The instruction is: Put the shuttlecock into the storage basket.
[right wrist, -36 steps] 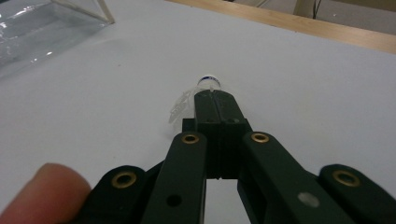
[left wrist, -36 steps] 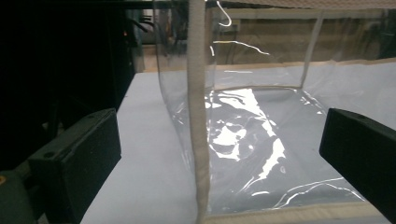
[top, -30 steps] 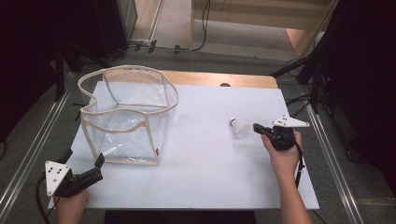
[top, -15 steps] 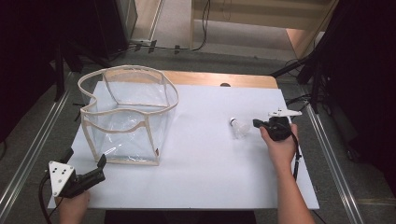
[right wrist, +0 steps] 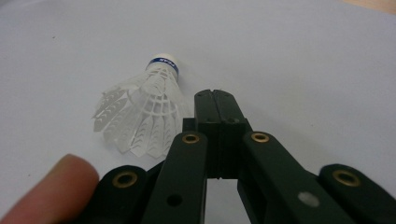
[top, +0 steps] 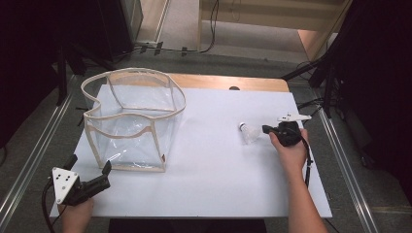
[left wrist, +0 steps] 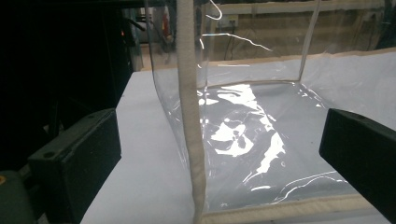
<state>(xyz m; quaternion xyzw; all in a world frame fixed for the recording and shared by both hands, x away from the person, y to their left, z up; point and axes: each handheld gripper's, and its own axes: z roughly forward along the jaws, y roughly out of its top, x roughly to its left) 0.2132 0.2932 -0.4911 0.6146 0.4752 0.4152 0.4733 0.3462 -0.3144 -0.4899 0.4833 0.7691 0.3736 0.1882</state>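
The right gripper (top: 266, 129) is now lower and closer to the shuttlecock (top: 249, 132) than a moment ago. Its jaws are pressed together with nothing between them. In the right gripper view the shuttlecock (right wrist: 144, 109) lies on its side on the white table (top: 214, 184), just left of the jaw tips, maybe touching them, though that is hard to tell. So the grab has not happened yet, and the jaws would need to open first.

The left gripper (top: 88, 174) has not moved. Its jaws are wide apart and hold nothing. It waits near a corner of the clear bag (top: 131, 121).

The bag stands open on the table, well apart from the shuttlecock. It looks empty inside.
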